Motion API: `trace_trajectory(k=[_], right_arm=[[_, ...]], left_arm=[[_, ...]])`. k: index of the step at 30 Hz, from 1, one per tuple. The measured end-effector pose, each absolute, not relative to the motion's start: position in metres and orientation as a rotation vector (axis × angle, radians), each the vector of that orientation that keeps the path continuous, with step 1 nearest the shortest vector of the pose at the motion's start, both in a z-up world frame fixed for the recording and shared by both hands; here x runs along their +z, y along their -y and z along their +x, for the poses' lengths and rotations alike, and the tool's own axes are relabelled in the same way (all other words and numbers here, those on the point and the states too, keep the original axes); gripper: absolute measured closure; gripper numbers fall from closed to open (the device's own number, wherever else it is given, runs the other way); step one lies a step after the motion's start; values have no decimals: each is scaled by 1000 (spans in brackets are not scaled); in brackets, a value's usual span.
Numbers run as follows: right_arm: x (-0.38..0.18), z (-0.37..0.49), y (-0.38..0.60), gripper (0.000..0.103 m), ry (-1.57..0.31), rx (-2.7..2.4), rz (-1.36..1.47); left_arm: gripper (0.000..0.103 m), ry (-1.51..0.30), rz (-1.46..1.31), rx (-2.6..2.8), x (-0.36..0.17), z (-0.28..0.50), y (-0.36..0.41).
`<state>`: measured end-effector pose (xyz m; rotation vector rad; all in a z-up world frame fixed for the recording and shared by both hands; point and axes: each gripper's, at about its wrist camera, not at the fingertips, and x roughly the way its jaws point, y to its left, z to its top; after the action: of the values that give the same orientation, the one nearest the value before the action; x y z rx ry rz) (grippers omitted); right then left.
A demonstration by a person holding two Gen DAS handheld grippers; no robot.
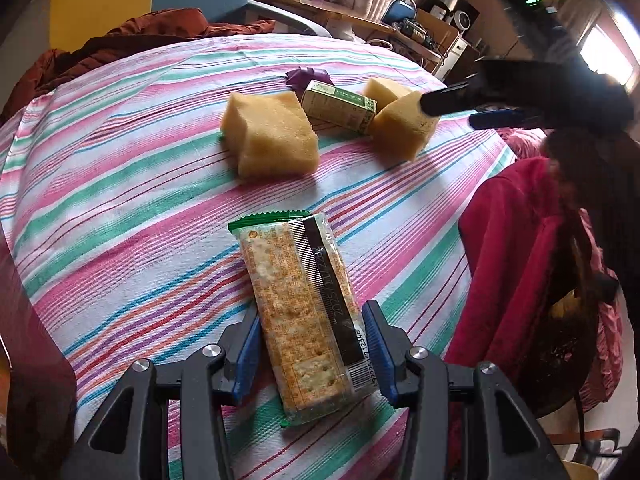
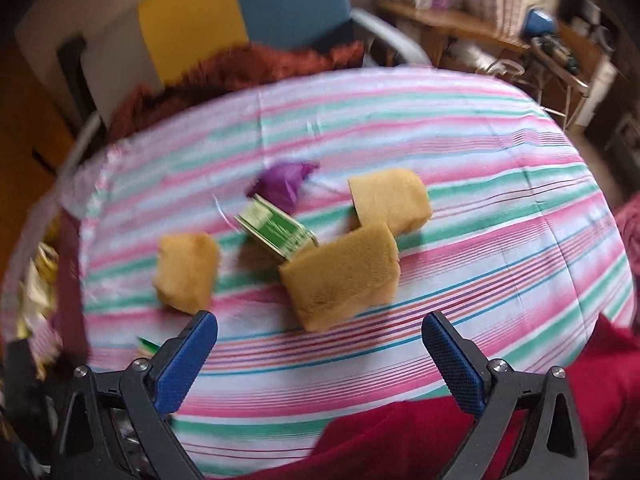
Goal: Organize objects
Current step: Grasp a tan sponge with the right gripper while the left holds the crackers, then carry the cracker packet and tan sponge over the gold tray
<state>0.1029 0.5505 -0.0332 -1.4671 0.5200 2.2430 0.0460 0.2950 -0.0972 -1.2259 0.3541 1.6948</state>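
Observation:
A cracker packet (image 1: pixel 303 312) lies on the striped cloth between the blue pads of my left gripper (image 1: pixel 310 350); the jaws stand either side of it with small gaps, open. Farther off lie three yellow sponges: a big one (image 1: pixel 270 136) at the left, one at the right (image 1: pixel 404 128) and one behind (image 1: pixel 382 90). A green box (image 1: pixel 340 106) and a purple bow (image 1: pixel 306 78) lie between them. My right gripper (image 2: pixel 320 354) is open and empty, just short of the nearest sponge (image 2: pixel 344 276). It also shows in the left wrist view (image 1: pixel 452 110) beside the right sponge.
The table (image 1: pixel 120 200) wears a pink, green and white striped cloth. A red garment (image 1: pixel 516 264) hangs over a chair at the right edge. A brown-red coat (image 1: pixel 120 44) lies at the far edge. Shelves with clutter stand behind.

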Motion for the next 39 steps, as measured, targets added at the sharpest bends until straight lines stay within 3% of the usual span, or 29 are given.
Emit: trace_trajectory(k=[7, 8, 9, 12, 26, 39], right_arm=[[-57, 74, -567, 1, -489, 2161, -1604], [-61, 71, -567, 10, -490, 2147, -1635], [-62, 69, -567, 29, -478, 2133, -1648], [-55, 74, -565, 35, -434, 2140, -1622], [4, 129, -508, 36, -525, 2337, -1372], [17, 91, -431, 36, -581, 2560, -1315]], left_arm=[[54, -336, -1225, 1691, -99, 44, -296], [54, -336, -1224, 1691, -99, 44, -296], [54, -337, -1222, 1692, -99, 45, -296], [55, -350, -1208, 1696, -99, 47, -297], [55, -323, -1152, 1741, -79, 51, -281], [55, -129, -1073, 1942, -19, 26, -202]])
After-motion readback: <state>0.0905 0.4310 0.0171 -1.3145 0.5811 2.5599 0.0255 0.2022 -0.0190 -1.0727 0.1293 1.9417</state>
